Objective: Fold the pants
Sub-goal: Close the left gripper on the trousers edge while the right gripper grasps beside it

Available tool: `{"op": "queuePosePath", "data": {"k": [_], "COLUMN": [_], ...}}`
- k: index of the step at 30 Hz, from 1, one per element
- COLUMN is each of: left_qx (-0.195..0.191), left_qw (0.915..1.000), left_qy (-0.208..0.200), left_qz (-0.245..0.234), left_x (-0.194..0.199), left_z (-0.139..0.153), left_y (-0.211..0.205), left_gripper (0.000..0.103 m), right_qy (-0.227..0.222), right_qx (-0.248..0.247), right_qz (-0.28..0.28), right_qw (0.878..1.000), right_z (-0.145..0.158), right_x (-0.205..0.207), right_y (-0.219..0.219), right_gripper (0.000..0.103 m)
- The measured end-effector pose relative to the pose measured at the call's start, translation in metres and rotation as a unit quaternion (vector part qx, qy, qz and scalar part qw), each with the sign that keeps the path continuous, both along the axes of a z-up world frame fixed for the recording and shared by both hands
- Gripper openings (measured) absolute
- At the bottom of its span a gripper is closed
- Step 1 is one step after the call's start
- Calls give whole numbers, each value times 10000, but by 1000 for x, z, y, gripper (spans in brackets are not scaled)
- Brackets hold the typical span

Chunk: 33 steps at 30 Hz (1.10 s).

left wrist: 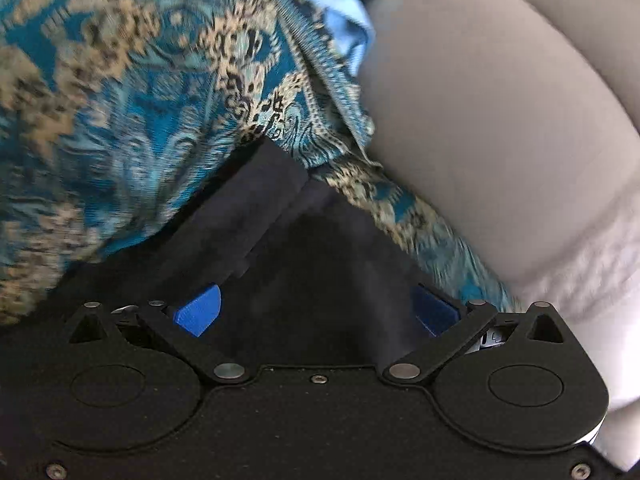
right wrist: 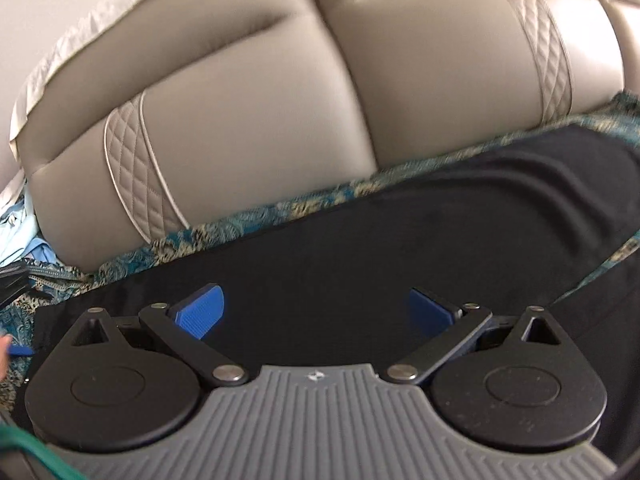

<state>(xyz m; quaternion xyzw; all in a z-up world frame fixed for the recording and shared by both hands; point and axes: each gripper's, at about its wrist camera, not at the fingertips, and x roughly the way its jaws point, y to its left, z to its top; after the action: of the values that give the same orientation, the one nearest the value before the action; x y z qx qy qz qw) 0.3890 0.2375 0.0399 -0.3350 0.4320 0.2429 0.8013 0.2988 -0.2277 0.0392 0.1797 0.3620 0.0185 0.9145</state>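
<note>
The blue fingers (right wrist: 200,312) of the right gripper (right wrist: 316,312) stand spread wide, released, with the black pants (right wrist: 400,240) lying flat between and beyond them. The left gripper (left wrist: 316,312) also has its blue pads (left wrist: 200,310) apart, grasping nothing, over a dark fold of the same pants (left wrist: 260,200). The pants rest on a teal patterned cloth (left wrist: 120,100) spread on the seat of a beige leather sofa (right wrist: 260,100), whose backrest rises on the far side. Pale blue clothing (left wrist: 348,32) lies far off.
</note>
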Motion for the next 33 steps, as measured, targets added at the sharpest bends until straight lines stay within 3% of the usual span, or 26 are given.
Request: {"op": "queuePosePath", "data": {"k": [3, 5, 8, 11, 14, 15, 17, 18, 21, 26, 33], "left_qx": [-238, -155, 397, 869, 1332, 1418, 1590, 1743, 1643, 1139, 776], "left_qw": [9991, 9979, 9948, 9868, 9764, 9753, 9749, 9752, 9823, 9931, 9951], "left_qy": [56, 151, 366, 894, 1482, 1485, 1275, 1101, 724, 105, -596], "left_qz": [360, 609, 858, 1034, 828, 812, 894, 806, 531, 258, -125], "left_x": [26, 42, 65, 87, 107, 107, 99, 94, 75, 36, -39], "left_z": [-19, -27, -32, -38, -46, -46, -42, -37, -27, -11, 13], "left_y": [8, 6, -4, -16, -34, -38, -45, -51, -53, -33, -7], "left_gripper": [103, 103, 103, 103, 103, 101, 69, 29, 4, 3, 1], "right_qy": [-68, -74, 1, 100, 58, 48, 49, 47, 33, 50, 68], "right_qx": [47, 0, -76, -257, -431, -475, -484, -451, -325, -292, 164], "right_qz": [152, 178, 177, 203, 258, 289, 386, 424, 509, 701, 951], "right_qw": [9999, 9998, 9998, 9994, 9987, 9984, 9981, 9981, 9982, 9971, 9953], "right_z": [-1, -2, -6, -11, -13, -13, -14, -15, -20, -29, -29], "right_x": [0, -1, 2, 11, 14, 15, 15, 15, 13, 7, -5], "right_y": [10, 17, 25, 31, 36, 37, 38, 38, 38, 45, 64], "right_gripper": [103, 103, 103, 103, 103, 103, 103, 103, 103, 103, 103]}}
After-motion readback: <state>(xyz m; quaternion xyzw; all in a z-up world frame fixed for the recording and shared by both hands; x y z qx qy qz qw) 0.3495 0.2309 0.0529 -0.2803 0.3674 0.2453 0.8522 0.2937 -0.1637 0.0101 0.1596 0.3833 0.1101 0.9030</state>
